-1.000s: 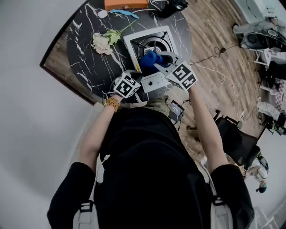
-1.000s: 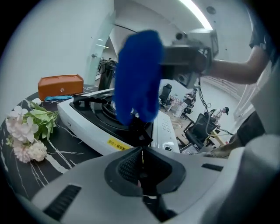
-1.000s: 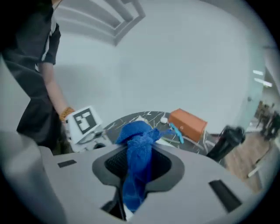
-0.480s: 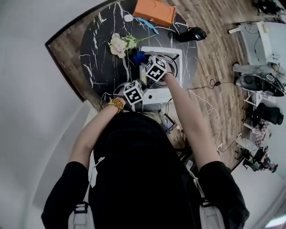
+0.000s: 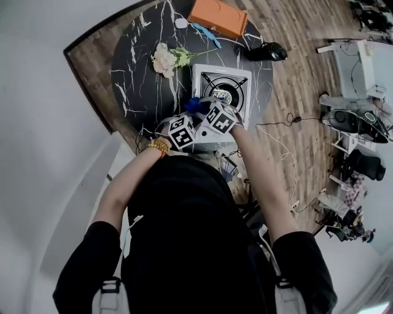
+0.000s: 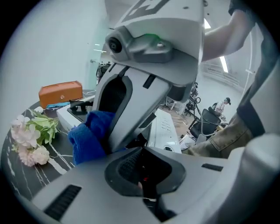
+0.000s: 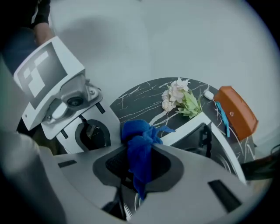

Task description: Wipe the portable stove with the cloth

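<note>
The white portable stove (image 5: 236, 78) sits on the dark marble table (image 5: 132, 67), with its burner visible. My right gripper (image 7: 140, 165) is shut on the blue cloth (image 7: 141, 144), which bunches out past the jaws at the stove's near left edge (image 7: 183, 131). In the head view the blue cloth (image 5: 195, 104) shows just ahead of the right gripper (image 5: 209, 111). My left gripper (image 6: 142, 177) is shut with nothing visible in it, close beside the right one at the stove's near left corner. In its view the cloth (image 6: 89, 135) and stove (image 6: 162, 129) lie just ahead.
A bunch of pale flowers (image 5: 166, 59) lies left of the stove. An orange box (image 5: 218, 16) and a blue strip (image 5: 202, 32) lie at the table's far side, a black object (image 5: 267, 51) at its right rim. Wooden floor with cables surrounds the table.
The right gripper has come down and back toward the person with the cloth, from the stove's far left near the flowers to its near left edge beside the left gripper. The left gripper stayed put.
</note>
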A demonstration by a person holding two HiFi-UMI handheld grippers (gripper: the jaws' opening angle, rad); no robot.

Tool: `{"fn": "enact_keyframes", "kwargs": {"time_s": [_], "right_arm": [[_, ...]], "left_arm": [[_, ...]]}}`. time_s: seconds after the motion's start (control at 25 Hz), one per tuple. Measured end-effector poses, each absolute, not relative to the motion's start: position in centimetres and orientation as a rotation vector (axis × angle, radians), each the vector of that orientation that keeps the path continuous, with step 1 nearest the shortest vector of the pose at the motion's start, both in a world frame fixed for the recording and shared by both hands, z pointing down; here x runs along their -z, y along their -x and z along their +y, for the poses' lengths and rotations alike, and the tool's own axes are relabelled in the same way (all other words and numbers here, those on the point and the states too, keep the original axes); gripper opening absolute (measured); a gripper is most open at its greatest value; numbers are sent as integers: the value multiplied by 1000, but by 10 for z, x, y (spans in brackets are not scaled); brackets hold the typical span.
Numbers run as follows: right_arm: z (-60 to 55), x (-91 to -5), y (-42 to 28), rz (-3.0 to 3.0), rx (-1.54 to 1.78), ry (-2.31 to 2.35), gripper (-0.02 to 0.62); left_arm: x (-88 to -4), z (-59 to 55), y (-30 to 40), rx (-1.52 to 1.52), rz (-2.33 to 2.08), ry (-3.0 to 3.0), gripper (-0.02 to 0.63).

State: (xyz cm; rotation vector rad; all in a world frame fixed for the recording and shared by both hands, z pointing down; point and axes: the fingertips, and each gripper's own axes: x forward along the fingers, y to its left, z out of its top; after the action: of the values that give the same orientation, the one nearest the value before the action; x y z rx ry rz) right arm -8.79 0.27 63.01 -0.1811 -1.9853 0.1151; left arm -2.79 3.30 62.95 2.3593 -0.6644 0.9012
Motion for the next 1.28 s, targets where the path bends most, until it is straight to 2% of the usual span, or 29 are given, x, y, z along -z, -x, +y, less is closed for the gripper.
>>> {"fn": "enact_keyframes", "kwargs": {"time_s": [0.24, 0.4, 0.64, 0.88, 1.08, 1.28], "right_arm": [[16, -629, 85, -1957, -283, 375, 78], [13, -599, 78, -1931, -47, 653, 81], [-132, -565, 140, -2160, 80, 350, 83], [-163, -641, 144, -1956, 124, 413, 81], [-161, -638, 135, -2015, 169, 462, 81], [-173, -639, 98, -2010, 213, 455, 80]], "left_arm": [[-627, 39, 27, -913, -726, -2302, 8], [-630, 58, 23, -774, -727, -2196, 15], [-635, 52, 35, -754, -978, -2003, 15], [-639, 46, 33, -951, -1098, -1845, 17], [-640, 39, 31, -1128, -1082, -1766, 14], [-642, 40, 31, -1178, -1122, -1692, 11]]}}
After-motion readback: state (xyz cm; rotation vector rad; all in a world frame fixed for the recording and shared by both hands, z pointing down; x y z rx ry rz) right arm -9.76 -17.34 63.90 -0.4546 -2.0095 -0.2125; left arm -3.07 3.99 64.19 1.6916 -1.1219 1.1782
